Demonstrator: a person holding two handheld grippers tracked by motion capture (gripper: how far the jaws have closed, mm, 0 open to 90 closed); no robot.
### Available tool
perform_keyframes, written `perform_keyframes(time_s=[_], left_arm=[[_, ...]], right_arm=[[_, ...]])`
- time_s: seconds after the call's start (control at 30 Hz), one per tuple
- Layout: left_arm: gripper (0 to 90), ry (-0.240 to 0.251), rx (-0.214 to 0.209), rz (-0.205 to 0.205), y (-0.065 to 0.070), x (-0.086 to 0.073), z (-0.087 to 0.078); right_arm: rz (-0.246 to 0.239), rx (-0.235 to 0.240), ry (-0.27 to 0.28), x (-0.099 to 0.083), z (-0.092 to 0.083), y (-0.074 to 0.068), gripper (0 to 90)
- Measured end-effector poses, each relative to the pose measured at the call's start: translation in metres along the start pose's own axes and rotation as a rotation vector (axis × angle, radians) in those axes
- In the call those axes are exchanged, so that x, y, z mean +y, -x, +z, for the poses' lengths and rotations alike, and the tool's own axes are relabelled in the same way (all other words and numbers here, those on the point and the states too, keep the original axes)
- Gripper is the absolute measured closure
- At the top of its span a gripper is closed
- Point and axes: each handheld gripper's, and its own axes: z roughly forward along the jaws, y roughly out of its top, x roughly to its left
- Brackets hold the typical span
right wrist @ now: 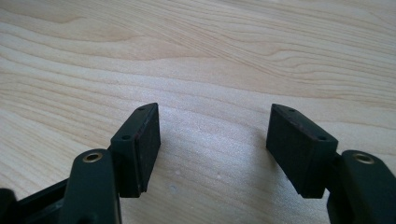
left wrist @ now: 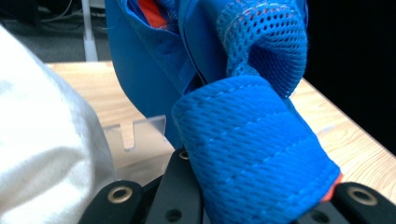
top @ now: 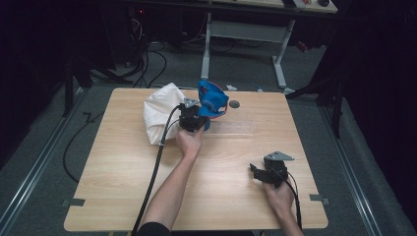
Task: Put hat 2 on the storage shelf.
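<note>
White cloth bundle is lying at the far left of the table, just left of my left gripper and touching or nearly touching it; in the left gripper view it is crowding the left edge.

My left gripper is reaching toward the far edge and is clamping a fold of the blue mesh fabric item. The left gripper view is showing the folded mesh band sitting between the jaws, with an orange lining peeking out. The rest of the item is rising up and away to the right of the gripper, lifted off the wood.

My right gripper is hovering near the front right of the table, well apart from both fabrics. Its jaws are standing wide, nothing between them, bare wood below. My left hand is clearly the nearer one.
</note>
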Motion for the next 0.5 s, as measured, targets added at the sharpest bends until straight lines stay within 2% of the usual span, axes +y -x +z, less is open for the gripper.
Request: perform_keyframes(time_s=[0.2, 0.27, 0.33, 0.5], left_arm=[[80.0, -0.023, 0.027, 0.013, -0.006, -0.003, -0.002], [74.5, -0.037, 0.041, 0.046, -0.008, -0.005, -0.004], [70.3, -0.051, 0.054, 0.063, -0.01, -0.007, -0.006], [56.0, -0.083, 0.075, 0.078, -0.014, -0.009, -0.011]], right_arm=[[0.0, 0.0, 0.0, 0.0, 0.0, 0.0, 35.3], [0.0, 0.0, 0.0, 0.0, 0.0, 0.0, 35.3], [0.0, 0.0, 0.0, 0.0, 0.0, 0.0, 35.3], [-0.001, 0.0, 0.0, 0.0, 0.0, 0.0, 35.3]])
